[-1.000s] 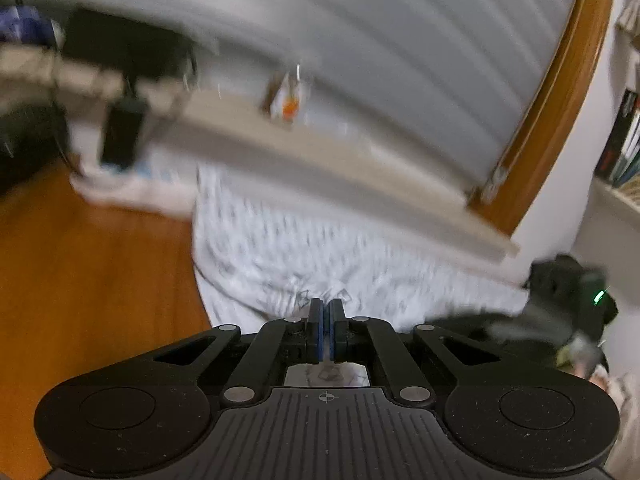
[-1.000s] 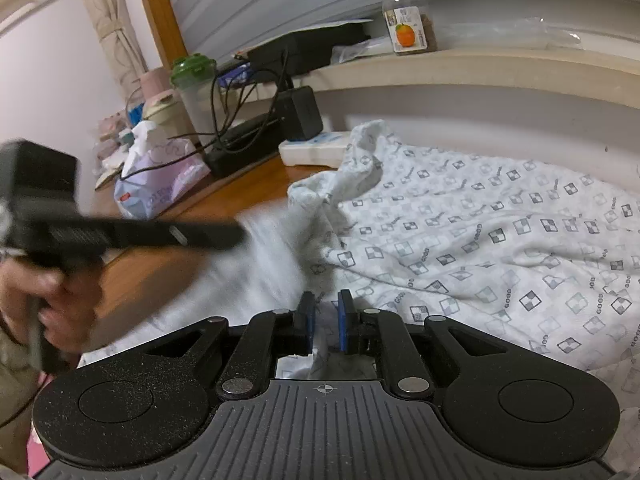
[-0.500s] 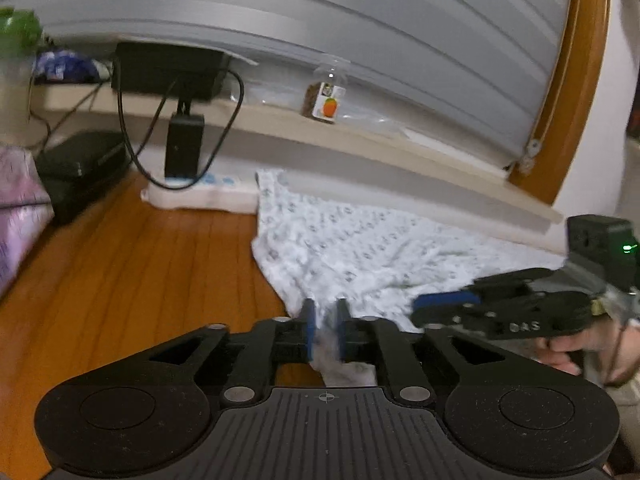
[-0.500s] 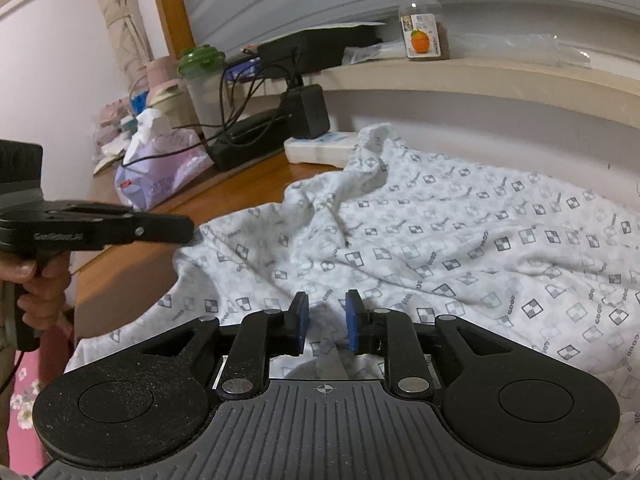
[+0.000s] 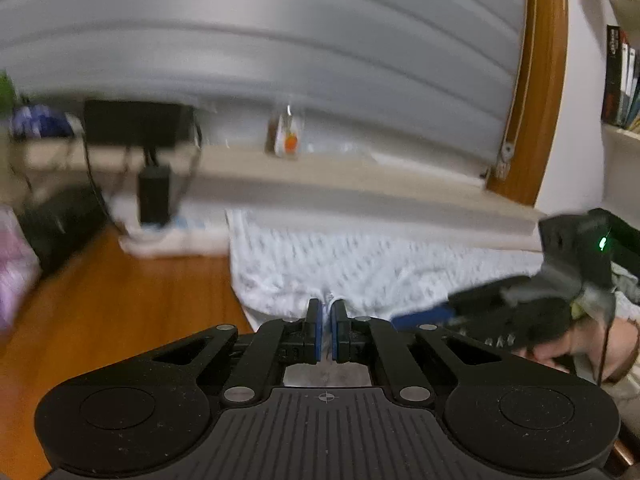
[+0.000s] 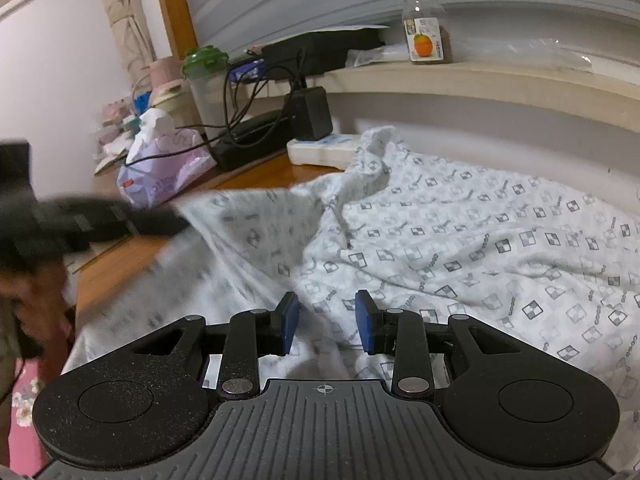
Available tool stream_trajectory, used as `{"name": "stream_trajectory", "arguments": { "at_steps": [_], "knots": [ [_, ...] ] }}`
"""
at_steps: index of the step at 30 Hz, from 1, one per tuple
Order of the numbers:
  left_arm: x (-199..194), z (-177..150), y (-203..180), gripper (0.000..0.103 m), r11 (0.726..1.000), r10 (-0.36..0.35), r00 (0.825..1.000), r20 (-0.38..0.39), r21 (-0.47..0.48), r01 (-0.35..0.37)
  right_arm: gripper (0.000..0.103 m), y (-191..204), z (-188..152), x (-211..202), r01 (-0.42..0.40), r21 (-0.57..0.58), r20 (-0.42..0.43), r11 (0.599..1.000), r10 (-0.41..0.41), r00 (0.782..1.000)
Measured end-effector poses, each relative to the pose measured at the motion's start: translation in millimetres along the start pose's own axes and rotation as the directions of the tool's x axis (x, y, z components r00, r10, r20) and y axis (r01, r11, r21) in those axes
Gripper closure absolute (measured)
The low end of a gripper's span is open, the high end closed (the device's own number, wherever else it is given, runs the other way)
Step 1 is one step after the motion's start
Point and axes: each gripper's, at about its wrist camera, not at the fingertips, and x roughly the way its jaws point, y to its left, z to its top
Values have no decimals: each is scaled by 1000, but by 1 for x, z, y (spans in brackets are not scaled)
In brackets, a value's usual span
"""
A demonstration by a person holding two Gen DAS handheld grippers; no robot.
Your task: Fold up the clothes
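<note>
A white garment with a small grey square print (image 6: 460,240) lies spread and rumpled on the wooden table (image 5: 120,312). My left gripper (image 5: 327,322) is shut on the garment's near edge (image 5: 360,268); cloth shows between its blue pads. In the right wrist view the left gripper (image 6: 120,220) is blurred at the left, lifting a flap of the cloth. My right gripper (image 6: 327,322) is open just above the cloth with nothing between its pads. It also shows, blurred, at the right of the left wrist view (image 5: 424,314).
A white power strip (image 6: 320,150) with a black adapter (image 6: 312,114), a black box with cables (image 6: 256,136) and a purple tissue pack (image 6: 168,168) stand at the table's back left. A jar with an orange label (image 6: 426,28) is on the ledge.
My right gripper has let go of the cloth and opened wide. My left gripper has closed again on the garment's edge and is moving, lifting a flap of the cloth.
</note>
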Motion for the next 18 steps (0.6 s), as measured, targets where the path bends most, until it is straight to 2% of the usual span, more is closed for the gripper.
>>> {"name": "stream_trajectory", "arguments": {
  "at_steps": [1, 3, 5, 7, 8, 9, 13, 15, 17, 18],
  "knots": [
    [-4, 4, -3, 97, 997, 64, 998, -5, 44, -64, 71, -1, 0, 0, -1, 3, 0, 1000, 1, 1000],
    [-6, 6, -3, 98, 990, 119, 992, -40, 81, -116, 71, -1, 0, 0, 0, 5, -1, 1000, 0, 1000],
    [-10, 3, 2, 97, 996, 76, 995, -60, 53, -73, 70, 0, 0, 0, 2, 1, -2, 1000, -2, 1000],
    [-12, -6, 3, 96, 996, 79, 993, -85, 54, -75, 70, 1, 0, 0, 7, -7, -3, 1000, -7, 1000],
    [-13, -10, 5, 89, 996, 75, 993, -94, 45, -71, 70, 2, 0, 0, 11, -14, -3, 1000, -11, 1000],
    [-15, -14, 7, 87, 997, 70, 992, -103, 37, -67, 70, 3, 0, 0, 16, -25, -5, 1000, -17, 1000],
    [-26, -31, 10, 83, 999, 45, 992, -117, -9, -47, 69, 14, -1, -2, 52, -108, -13, 993, -53, 998],
    [-34, -40, 11, 76, 999, 31, 992, -123, -33, -35, 63, 18, 0, -7, 67, -122, -10, 990, -69, 998],
    [-41, -48, 10, 65, 999, 27, 991, -131, -42, -32, 63, 24, 2, -17, 59, -128, 6, 990, -59, 998],
    [-45, -53, 9, 64, 999, 30, 990, -136, -39, -36, 63, 30, 2, -22, 48, -147, 9, 988, -47, 999]
  ]
}}
